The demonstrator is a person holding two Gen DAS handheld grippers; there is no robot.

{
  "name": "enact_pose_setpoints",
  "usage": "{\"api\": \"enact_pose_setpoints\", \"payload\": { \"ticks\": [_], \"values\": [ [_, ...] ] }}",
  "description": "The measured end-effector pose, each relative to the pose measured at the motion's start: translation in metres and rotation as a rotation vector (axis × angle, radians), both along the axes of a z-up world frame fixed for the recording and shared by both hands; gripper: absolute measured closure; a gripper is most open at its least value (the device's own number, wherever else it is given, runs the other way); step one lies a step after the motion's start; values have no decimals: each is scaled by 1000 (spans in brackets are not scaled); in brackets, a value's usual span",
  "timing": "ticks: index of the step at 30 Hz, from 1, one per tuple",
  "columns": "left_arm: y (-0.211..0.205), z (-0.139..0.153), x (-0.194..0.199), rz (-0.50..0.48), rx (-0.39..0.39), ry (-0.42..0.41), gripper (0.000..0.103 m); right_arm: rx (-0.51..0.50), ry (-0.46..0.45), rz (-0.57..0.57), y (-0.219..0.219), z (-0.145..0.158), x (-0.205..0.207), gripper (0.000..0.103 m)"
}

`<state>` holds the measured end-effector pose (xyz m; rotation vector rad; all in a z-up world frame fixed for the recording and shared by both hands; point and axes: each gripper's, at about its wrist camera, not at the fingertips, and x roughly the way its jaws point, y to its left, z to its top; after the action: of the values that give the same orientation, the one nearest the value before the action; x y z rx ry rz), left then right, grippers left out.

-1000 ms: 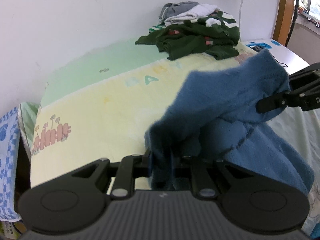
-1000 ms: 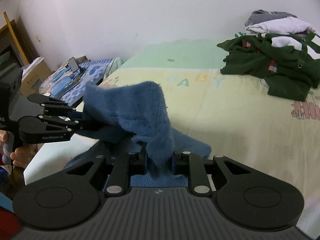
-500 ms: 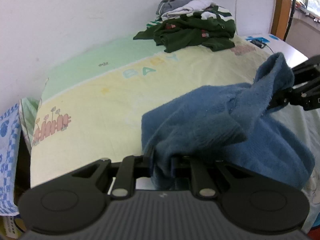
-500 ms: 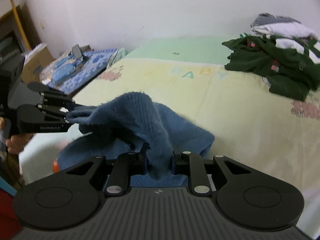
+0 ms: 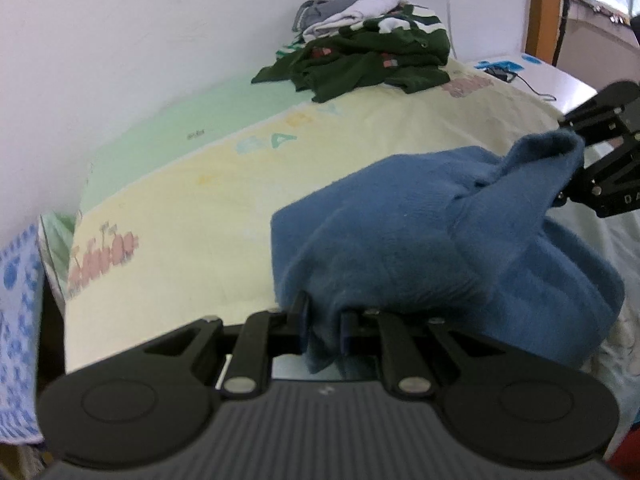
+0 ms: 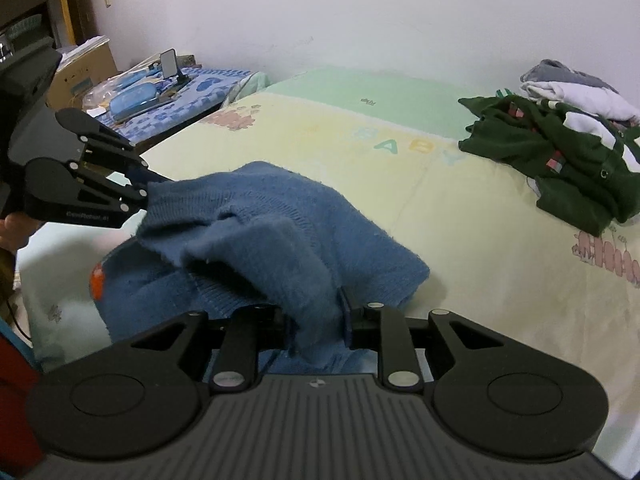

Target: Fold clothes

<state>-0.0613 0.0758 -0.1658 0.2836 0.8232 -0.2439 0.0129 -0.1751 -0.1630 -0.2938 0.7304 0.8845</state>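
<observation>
Lowered since a second ago, the fuzzy blue knit sweater (image 5: 420, 232) now drapes onto the pale yellow bed sheet (image 5: 200, 216). Left gripper (image 5: 323, 318) and right gripper (image 6: 316, 320) each clench a bunched edge, cloth spreading forward between them.

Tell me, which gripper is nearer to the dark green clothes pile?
Right. The right gripper sits on the side of the green pile; the left gripper, across the blue sweater, is farther off.
</observation>
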Motion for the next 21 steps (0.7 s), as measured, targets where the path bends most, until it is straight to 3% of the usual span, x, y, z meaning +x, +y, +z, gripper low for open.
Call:
{"api": "enact_pose_setpoints", "payload": {
  "ticks": [5,9,13,14,15,17,21],
  "values": [
    [-5,0,0,-48,66,-31,77,-89,-135,35,12,-2,-18,66],
    [-8,3,-1,-84,92,-59,74,-120,-235,57,16,1,-29,59],
    [-13,-3,2,-100,133,-85,71,-141,-314,81,20,2,-39,59],
    [-12,-4,4,-101,119,-82,84,-141,-319,87,21,0,-39,60],
    [-10,-4,6,-102,105,-79,88,-138,-323,90,22,-1,-39,61],
    [-9,0,4,-101,99,-99,92,-114,-287,86,21,0,-34,83],
    [-3,17,-4,-103,49,-119,94,-47,-252,49,10,11,-30,88]
  ]
}}
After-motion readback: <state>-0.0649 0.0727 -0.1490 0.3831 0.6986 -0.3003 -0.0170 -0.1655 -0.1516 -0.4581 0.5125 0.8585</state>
